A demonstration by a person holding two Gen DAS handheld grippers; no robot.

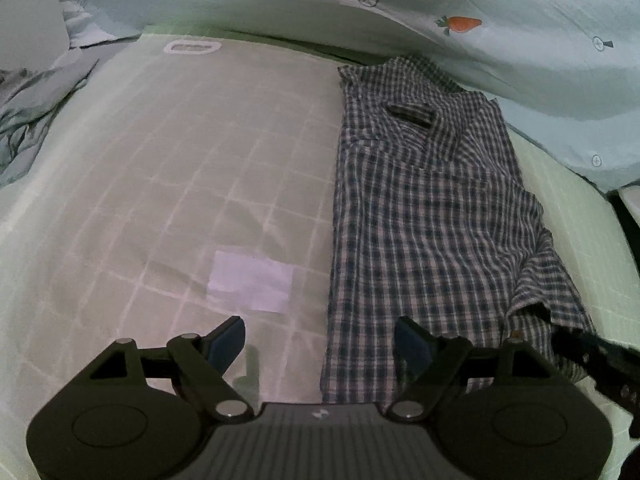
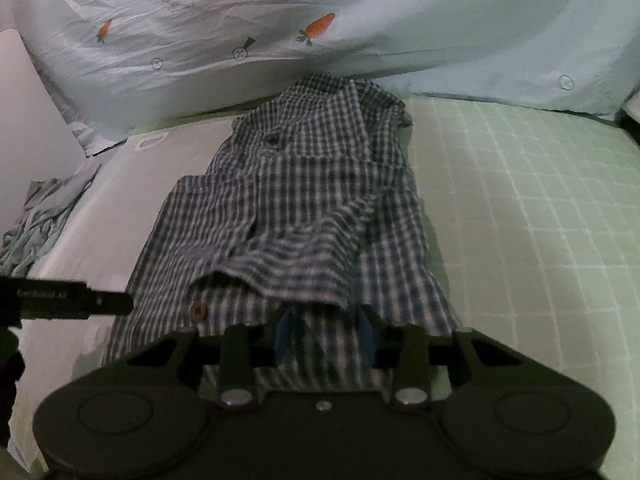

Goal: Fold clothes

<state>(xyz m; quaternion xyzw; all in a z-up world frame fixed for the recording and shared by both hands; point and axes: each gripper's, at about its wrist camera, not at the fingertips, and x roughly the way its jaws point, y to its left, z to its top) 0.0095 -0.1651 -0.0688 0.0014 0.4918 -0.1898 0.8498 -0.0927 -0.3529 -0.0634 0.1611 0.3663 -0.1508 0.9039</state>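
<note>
A blue-and-white checked shirt [image 1: 420,200] lies lengthwise on the green grid mat [image 1: 180,160], collar at the far end. My left gripper [image 1: 320,344] hovers open over the shirt's near left edge, with nothing between its fingers. In the right wrist view the shirt [image 2: 304,184] fills the middle. A flap of it is raised like a tent and drapes over the fingertips of my right gripper [image 2: 326,334]. Checked cloth sits between the blue pads [image 2: 285,336], and the gripper is shut on it. A brown button [image 2: 198,311] shows near the front edge.
Pale bedding with carrot prints [image 1: 460,24] rises behind the mat. Crumpled grey cloth [image 1: 24,120] lies at the far left. A white paper patch [image 1: 250,280] sits on the mat ahead of the left gripper. The mat [image 2: 520,200] extends to the right of the shirt.
</note>
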